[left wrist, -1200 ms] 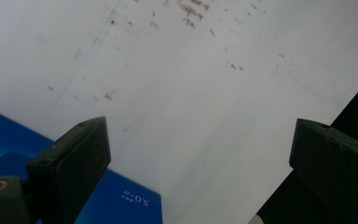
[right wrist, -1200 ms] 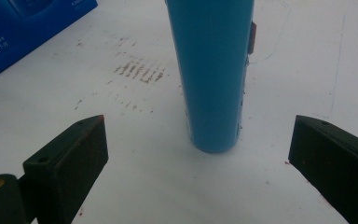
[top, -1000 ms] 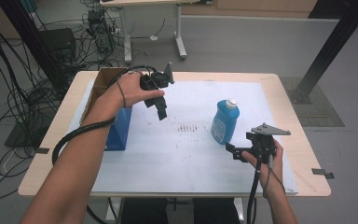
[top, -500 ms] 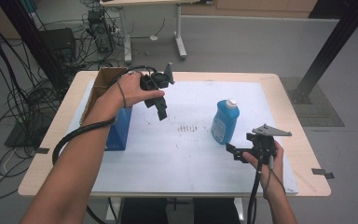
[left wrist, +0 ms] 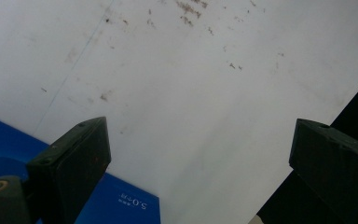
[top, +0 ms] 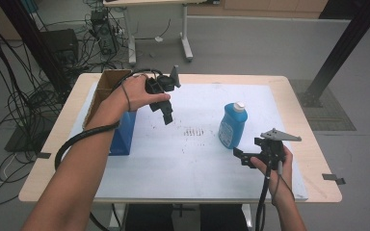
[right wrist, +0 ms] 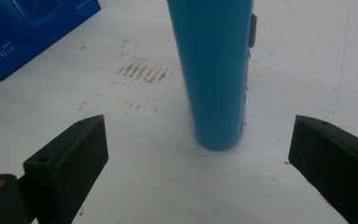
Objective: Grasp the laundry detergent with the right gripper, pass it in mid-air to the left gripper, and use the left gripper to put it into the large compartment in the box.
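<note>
A blue bottle with a white cap stands upright on the white mat, right of centre. My right gripper rests low just in front of it and to its right. In the right gripper view its jaws are wide open, and the bottle stands ahead between them, untouched. My left gripper is held above the mat at the back left, jaws pointing down. It is open with only bare mat beneath it.
A blue carton stands at the mat's left edge, beside an open cardboard box; the carton's corner lies near my left jaw. Dark scuff marks stain the mat's middle. The wooden table edge runs along the right.
</note>
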`<state>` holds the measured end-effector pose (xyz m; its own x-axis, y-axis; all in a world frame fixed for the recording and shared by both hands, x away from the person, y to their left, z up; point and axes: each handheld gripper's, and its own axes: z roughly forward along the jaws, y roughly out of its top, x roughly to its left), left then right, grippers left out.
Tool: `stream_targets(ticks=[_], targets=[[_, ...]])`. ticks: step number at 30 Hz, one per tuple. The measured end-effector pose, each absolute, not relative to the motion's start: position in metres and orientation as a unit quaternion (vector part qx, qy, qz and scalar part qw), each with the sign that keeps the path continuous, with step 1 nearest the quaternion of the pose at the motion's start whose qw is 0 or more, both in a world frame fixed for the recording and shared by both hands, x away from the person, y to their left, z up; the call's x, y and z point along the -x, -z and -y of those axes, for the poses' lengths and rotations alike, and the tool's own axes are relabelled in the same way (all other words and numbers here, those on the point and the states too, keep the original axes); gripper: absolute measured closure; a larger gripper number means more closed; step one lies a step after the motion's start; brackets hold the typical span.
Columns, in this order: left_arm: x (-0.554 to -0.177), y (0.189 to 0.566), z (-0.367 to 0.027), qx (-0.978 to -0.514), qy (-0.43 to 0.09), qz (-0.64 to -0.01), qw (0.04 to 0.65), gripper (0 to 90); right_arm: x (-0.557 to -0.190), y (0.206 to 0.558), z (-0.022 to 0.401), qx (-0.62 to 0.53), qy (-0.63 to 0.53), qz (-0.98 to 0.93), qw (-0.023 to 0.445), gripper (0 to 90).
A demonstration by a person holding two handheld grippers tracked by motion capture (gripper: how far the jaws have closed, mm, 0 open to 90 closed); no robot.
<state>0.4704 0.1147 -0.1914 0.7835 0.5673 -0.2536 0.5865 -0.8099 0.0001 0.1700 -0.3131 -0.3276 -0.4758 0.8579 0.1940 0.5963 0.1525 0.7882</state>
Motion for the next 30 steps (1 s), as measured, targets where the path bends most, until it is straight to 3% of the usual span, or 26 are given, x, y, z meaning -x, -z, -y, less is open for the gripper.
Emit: stream_targets(ticks=[30], targets=[[-0.4711, 0.1942, -0.1079, -0.944, 0.123, -0.303, 0.037, 5.7, -0.1695, 0.3288, 0.3146, -0.491, -0.433, -0.741, 0.151, 4.7]])
